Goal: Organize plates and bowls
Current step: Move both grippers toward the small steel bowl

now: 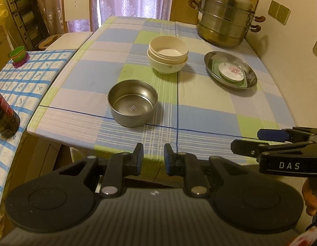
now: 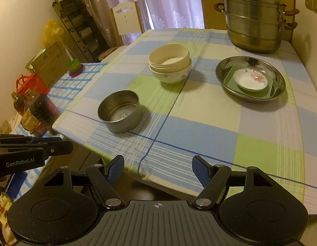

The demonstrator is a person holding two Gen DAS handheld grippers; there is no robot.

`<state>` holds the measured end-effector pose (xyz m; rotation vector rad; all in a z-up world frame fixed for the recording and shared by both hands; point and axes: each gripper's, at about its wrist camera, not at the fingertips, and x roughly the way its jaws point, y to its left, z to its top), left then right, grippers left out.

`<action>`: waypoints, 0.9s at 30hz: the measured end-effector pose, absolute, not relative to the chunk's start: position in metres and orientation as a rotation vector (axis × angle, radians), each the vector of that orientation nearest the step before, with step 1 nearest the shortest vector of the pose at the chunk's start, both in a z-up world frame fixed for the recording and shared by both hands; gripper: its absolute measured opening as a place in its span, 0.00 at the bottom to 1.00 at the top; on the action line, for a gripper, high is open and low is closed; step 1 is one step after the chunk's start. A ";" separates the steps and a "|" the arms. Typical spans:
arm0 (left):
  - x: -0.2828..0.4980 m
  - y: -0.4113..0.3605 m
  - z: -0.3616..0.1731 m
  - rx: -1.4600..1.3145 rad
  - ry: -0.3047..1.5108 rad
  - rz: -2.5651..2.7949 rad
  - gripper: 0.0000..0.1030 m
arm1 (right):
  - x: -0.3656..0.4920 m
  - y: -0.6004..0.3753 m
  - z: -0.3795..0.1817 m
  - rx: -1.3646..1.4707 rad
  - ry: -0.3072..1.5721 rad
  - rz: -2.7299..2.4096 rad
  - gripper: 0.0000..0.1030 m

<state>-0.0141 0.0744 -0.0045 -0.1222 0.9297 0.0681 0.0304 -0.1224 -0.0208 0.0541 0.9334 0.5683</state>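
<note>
the left gripper is matte black plastic with two round discs at its base, each with a shallow inset circle. a ribbed grey panel with a small crosshair mark sits between the discs. silver round pivot caps join the black linkage arms, and the fingers carry blue textured pads. the right gripper has the same build: black discs, ribbed panel, crosshair, silver pivots, blue knurled pads. white lettering reads "das" on one side and "genrobot.ai" on the other. small screws dot the side arms.

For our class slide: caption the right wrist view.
Open right gripper faces steel bowl, stacked bowls and nested plates.
</note>
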 end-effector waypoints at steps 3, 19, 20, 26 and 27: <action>-0.014 0.074 -0.006 -0.121 0.928 0.075 0.18 | 0.030 -0.123 -0.022 0.051 0.931 0.570 0.71; -0.001 0.108 -0.014 -0.127 0.894 0.158 0.18 | 0.051 -0.107 -0.029 0.037 0.904 0.597 0.71; 0.001 0.113 -0.016 -0.127 0.896 0.161 0.18 | 0.054 -0.105 -0.030 0.039 0.900 0.596 0.71; 0.028 0.140 -0.028 -0.140 0.917 0.134 0.18 | 0.069 -0.086 -0.034 0.052 0.886 0.584 0.70; 0.033 0.143 -0.029 -0.137 0.921 0.130 0.18 | 0.073 -0.083 -0.035 0.056 0.887 0.580 0.70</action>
